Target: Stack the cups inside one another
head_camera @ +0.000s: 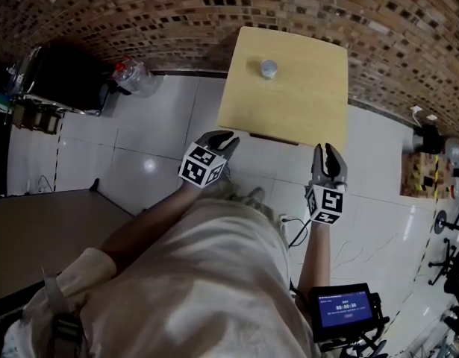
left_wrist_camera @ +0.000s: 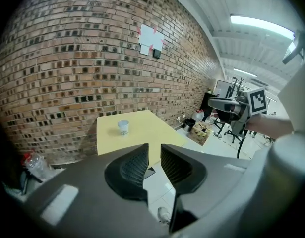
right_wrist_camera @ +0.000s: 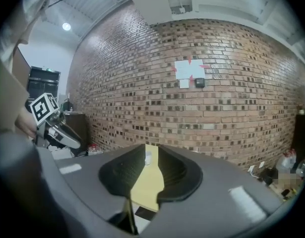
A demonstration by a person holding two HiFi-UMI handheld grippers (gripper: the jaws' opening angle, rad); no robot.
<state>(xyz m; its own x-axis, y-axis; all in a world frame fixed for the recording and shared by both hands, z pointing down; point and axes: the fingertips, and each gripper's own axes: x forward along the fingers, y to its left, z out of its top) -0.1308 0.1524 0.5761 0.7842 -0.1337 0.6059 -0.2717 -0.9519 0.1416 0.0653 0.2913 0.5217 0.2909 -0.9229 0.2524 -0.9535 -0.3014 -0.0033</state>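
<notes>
A small yellow desk (head_camera: 304,95) is seen from above at 12 o'clock in the head view, with its far edge close to a brick wall (head_camera: 102,13). One pale cup (head_camera: 268,68) is stood upright on it, toward 11 o'clock from the desk's middle and well in from every edge. Whether this is a single cup or several nested together cannot be told at this size. No other cup is seen on the desk.

Both tools are held short of the desk, over the white tiled floor (head_camera: 139,140). The left hand-held gripper (head_camera: 228,139) is held just off the near edge, at 7 o'clock from the desk's middle. The right hand-held gripper (head_camera: 328,151) is held off the near right corner, at 5 o'clock. In each gripper view the jaws are shown a narrow slit apart, with nothing between them. In the right gripper view the cup is lined up beyond that slit. In the left gripper view it is set off toward 11 o'clock.

The cup is given bare desktop on all sides, so it could be approached from the near edge or either side, though hardly from the wall side. A bag of plastic bottles (head_camera: 136,77) is seen on the floor at 10 o'clock, a dark table (head_camera: 42,230) at 8 o'clock, and a small screen (head_camera: 341,312) at 5 o'clock, all well apart from the desk.
</notes>
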